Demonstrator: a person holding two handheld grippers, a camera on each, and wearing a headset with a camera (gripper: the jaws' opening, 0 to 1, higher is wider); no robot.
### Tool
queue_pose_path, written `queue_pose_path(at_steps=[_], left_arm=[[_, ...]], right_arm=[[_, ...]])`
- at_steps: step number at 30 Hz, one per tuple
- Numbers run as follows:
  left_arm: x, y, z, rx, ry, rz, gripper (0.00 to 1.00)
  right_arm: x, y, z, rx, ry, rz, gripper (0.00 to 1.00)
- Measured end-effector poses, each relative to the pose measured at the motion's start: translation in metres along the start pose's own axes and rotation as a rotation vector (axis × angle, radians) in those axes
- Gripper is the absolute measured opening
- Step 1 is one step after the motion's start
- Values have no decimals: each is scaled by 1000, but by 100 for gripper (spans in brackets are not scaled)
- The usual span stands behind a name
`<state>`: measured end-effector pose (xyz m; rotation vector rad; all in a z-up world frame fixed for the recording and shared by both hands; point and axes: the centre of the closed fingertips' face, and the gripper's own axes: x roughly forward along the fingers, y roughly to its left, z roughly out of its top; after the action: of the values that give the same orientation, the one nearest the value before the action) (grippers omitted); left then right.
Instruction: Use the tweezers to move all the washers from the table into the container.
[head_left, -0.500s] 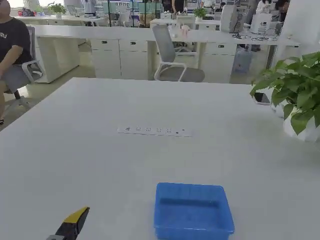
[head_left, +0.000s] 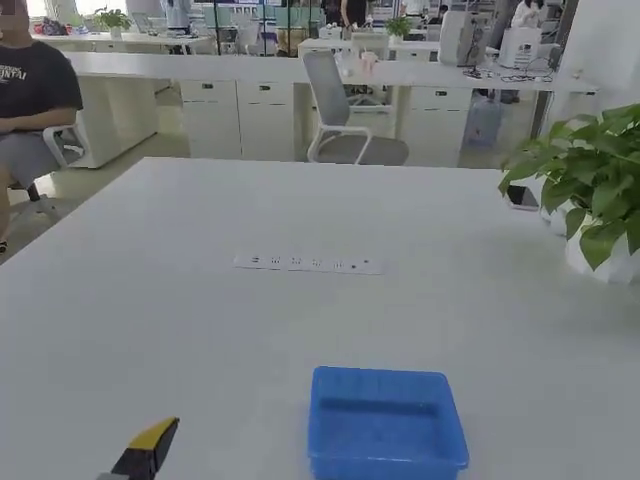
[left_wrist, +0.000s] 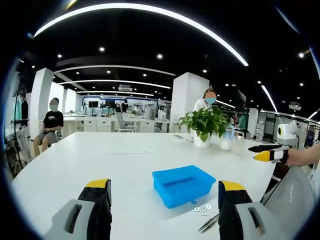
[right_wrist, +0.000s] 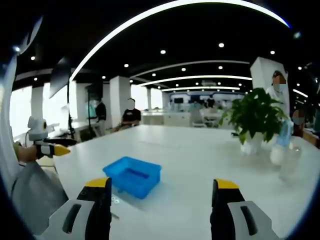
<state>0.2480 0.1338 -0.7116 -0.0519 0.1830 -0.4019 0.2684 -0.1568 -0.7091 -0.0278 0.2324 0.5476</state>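
Observation:
A blue container (head_left: 385, 420) stands near the front of the white table, seen too as the blue container (left_wrist: 182, 184) and the blue container (right_wrist: 132, 175). Several small washers (left_wrist: 201, 207) lie on the table just beside it, and the washers (right_wrist: 116, 200) appear as faint rings. Metal tweezers (left_wrist: 209, 223) lie next to them, untouched. My left gripper (left_wrist: 165, 185) is open and empty, well short of the container; its yellow tip (head_left: 150, 440) shows at the lower left. My right gripper (right_wrist: 161, 183) is open and empty too, held above the table.
A white power strip (head_left: 308, 263) lies mid-table. A potted plant (head_left: 590, 190) stands at the table's right edge. A person sits on a chair (head_left: 30, 110) off the far left. Desks and an office chair (head_left: 345, 110) stand beyond the table.

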Motion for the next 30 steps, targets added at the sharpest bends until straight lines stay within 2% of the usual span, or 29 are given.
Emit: queue_pose_path(at_steps=[8,11,30], left_arm=[[0,0,-1,8,7,1,90],[0,-3,4,-1,-17,-7,91],[-1,0,1,-4,-5,5,90]], right_arm=[[-1,-1,0,-1,-3,-3,81],[-1,-1,0,-3,-4,-3,81],[-1,0,-2,-4,5,0,81]])
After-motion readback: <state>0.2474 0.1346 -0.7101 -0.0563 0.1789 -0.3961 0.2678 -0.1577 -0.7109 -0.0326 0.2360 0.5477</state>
